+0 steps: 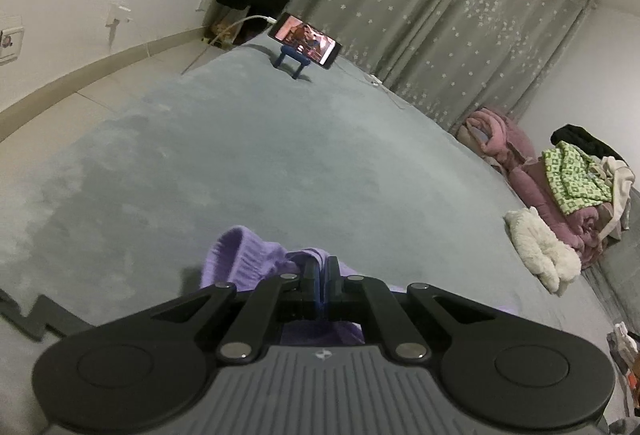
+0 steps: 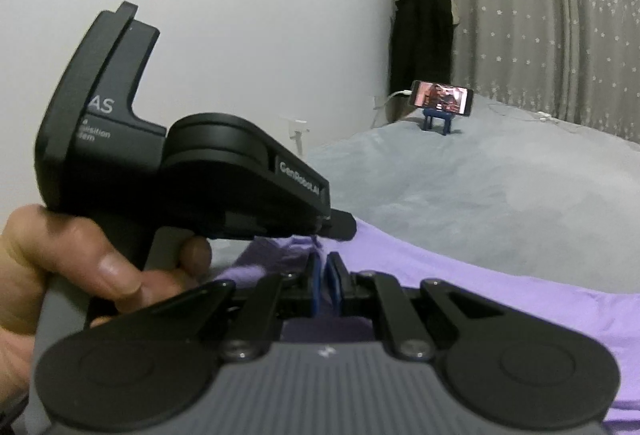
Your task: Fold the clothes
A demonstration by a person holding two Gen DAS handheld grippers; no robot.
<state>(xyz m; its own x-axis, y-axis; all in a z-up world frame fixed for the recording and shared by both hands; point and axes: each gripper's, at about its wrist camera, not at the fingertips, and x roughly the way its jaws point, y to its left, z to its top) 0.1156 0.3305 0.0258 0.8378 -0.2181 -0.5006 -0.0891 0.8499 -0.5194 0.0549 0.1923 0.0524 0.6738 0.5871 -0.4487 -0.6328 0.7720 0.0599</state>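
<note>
A grey bed cover [image 1: 248, 155] is filling most of both views, its nap brushed into lighter and darker patches. A star-printed grey curtain [image 1: 440, 15] is hanging along the far side, and a dark coat [image 2: 424, 31] is hanging in the corner beside it.

The purple garment [image 2: 500, 299] is lying spread over the near part of the cover and running off to the right in the right wrist view. In the left wrist view its ribbed edge [image 1: 244, 259] is bunching up just ahead of the fingers.

A heap of clothes [image 1: 572, 179] is sitting at the right end of the bed: pink pieces, a green patterned one, a white fleecy one nearest.

The left gripper [image 1: 321, 265] is pinching a fold of the purple garment, jaws fully together on the cloth. A hand [image 2: 80, 259] is wrapping around its handle.

The right gripper [image 2: 325, 262] is clamping the same fabric close beside the left one, only a sliver showing between its blue pads.

A phone [image 1: 306, 41], screen lit, is standing on a small blue stand at the far end, a white cable plugged into it.
</note>
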